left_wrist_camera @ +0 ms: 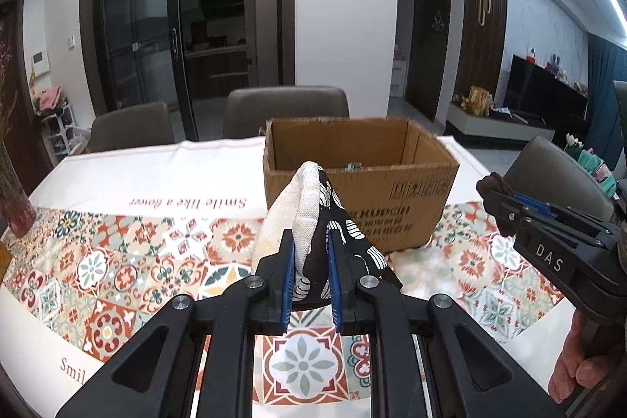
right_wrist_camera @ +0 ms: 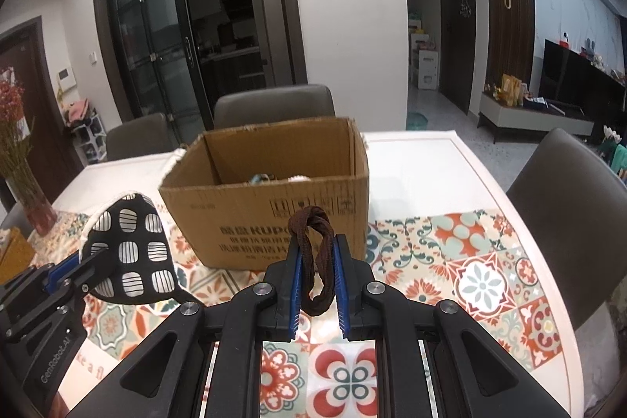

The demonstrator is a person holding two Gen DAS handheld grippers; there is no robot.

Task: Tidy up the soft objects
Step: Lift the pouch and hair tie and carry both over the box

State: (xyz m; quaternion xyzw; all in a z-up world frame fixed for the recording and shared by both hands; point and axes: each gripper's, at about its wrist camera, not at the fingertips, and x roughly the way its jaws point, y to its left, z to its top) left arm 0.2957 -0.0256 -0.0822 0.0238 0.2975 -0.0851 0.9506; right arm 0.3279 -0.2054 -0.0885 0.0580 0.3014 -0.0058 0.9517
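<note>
My left gripper point(left_wrist_camera: 310, 241) is shut on a black-and-white patterned oven mitt point(left_wrist_camera: 313, 222) with a cream lining, held above the table just in front of the open cardboard box point(left_wrist_camera: 411, 210). The mitt also shows in the right wrist view point(right_wrist_camera: 131, 253) at the left, with the left gripper point(right_wrist_camera: 66, 269) on it. My right gripper point(right_wrist_camera: 316, 253) is shut on a brown twisted hair band point(right_wrist_camera: 315, 261), held above the table in front of the box point(right_wrist_camera: 274, 214). In the left wrist view the right gripper point(left_wrist_camera: 509, 206) comes in from the right with the band point(left_wrist_camera: 495, 185) at its tip. A few small items lie inside the box, mostly hidden.
A tile-patterned tablecloth point(left_wrist_camera: 117, 261) covers the white table point(right_wrist_camera: 431, 163). Grey chairs point(left_wrist_camera: 286, 108) stand along the far side and one point(right_wrist_camera: 568, 183) at the right. A vase with red flowers point(right_wrist_camera: 23, 159) stands at the left edge.
</note>
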